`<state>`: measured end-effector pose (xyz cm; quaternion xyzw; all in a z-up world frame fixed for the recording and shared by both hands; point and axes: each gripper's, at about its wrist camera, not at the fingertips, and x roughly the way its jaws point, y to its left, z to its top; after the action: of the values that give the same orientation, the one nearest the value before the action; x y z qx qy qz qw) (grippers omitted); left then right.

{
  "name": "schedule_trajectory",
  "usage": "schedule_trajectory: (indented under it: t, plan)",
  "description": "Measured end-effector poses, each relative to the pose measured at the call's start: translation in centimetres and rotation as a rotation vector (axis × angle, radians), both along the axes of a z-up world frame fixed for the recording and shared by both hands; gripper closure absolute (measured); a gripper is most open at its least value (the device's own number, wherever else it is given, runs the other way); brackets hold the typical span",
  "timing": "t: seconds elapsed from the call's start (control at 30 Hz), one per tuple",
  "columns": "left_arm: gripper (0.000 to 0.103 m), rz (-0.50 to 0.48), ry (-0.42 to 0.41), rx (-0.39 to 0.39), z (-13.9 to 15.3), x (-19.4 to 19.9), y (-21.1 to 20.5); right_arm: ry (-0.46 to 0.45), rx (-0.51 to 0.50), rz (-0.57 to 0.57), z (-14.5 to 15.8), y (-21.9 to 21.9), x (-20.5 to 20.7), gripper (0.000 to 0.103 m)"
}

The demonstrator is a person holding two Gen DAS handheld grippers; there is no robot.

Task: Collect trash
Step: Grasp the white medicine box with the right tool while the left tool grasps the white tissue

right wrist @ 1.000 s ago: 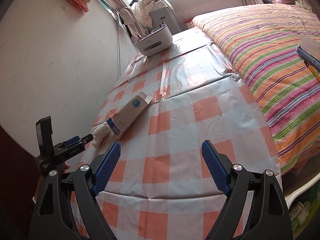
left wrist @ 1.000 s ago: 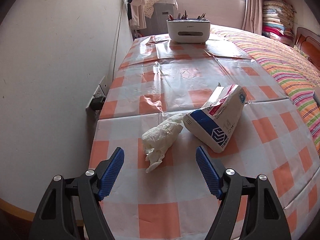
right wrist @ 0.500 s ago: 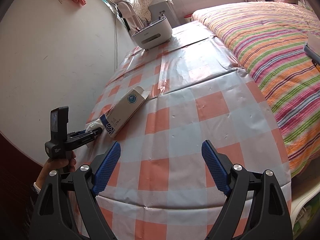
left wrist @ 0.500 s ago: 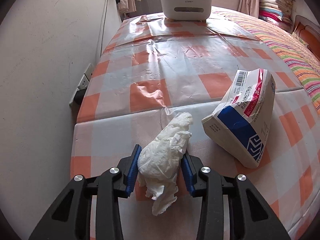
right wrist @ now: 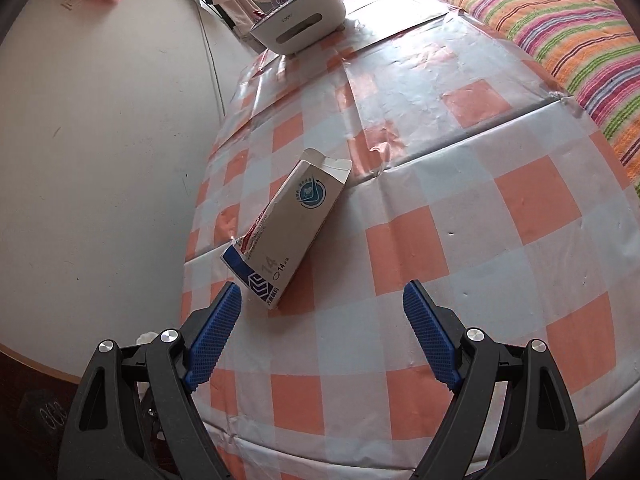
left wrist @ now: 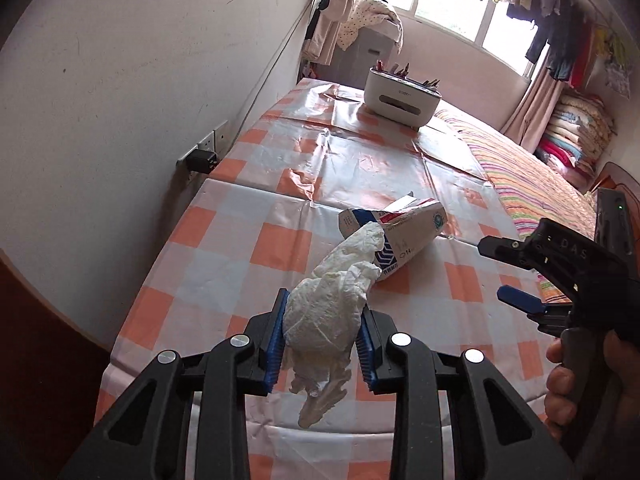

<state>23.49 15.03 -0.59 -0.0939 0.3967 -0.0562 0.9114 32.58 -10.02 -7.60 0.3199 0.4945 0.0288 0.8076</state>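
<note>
My left gripper point(left wrist: 322, 340) is shut on a crumpled white tissue point(left wrist: 332, 304) and holds it above the checkered table point(left wrist: 224, 248). An opened cardboard box point(left wrist: 404, 232) with blue and red print lies on its side just beyond the tissue. In the right wrist view the same box point(right wrist: 288, 236) lies just ahead of my left blue fingertip. My right gripper point(right wrist: 324, 336) is open and empty above the table, close behind the box. It also shows at the right edge of the left wrist view point(left wrist: 520, 280).
A white organizer box point(left wrist: 402, 98) with small items stands at the table's far end, also in the right wrist view point(right wrist: 300, 20). A wall with a socket and plug point(left wrist: 202, 156) runs along the left. A striped bed point(right wrist: 560, 20) lies to the right.
My left gripper closed on the tissue and lifted it off the table. My right gripper moved forward and left, much closer to the box.
</note>
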Motion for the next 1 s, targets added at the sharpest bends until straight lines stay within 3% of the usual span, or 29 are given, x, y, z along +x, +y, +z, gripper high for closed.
schedule_trajectory:
  t: [0.13,0.23,0.4,0.6,0.87,0.93,0.97,1.0]
  plan:
    - [0.073,0.035,-0.031,-0.081,0.2,-4.5,0.4,0.13,0.033,-0.086,-1.1,1.3,2.5,0.021]
    - [0.073,0.025,-0.028,-0.109,-0.7,-6.2,0.4,0.153,0.034,-0.124,-1.3,2.5,3.6,0.021]
    - [0.073,0.013,0.007,-0.131,-2.1,-6.9,0.4,0.199,0.019,-0.195,-1.6,4.0,5.3,0.018]
    - [0.073,0.043,-0.057,-0.123,-1.1,-7.7,1.2,0.243,-0.067,-0.28,-1.6,6.3,8.5,0.018]
    - [0.072,0.083,-0.066,-0.167,-0.5,-8.1,3.3,0.357,-0.123,-0.325,-4.5,8.0,11.9,0.015]
    - [0.072,0.084,-0.065,-0.165,-0.4,-8.0,3.5,0.355,-0.161,-0.266,-4.6,8.7,12.5,0.019]
    - [0.072,0.086,-0.062,-0.163,-0.5,-8.0,3.5,0.343,-0.162,-0.249,-4.5,8.8,12.3,0.026]
    - [0.072,0.084,-0.056,-0.158,-0.6,-7.9,3.4,0.327,-0.167,-0.225,-4.3,8.8,12.2,0.04]
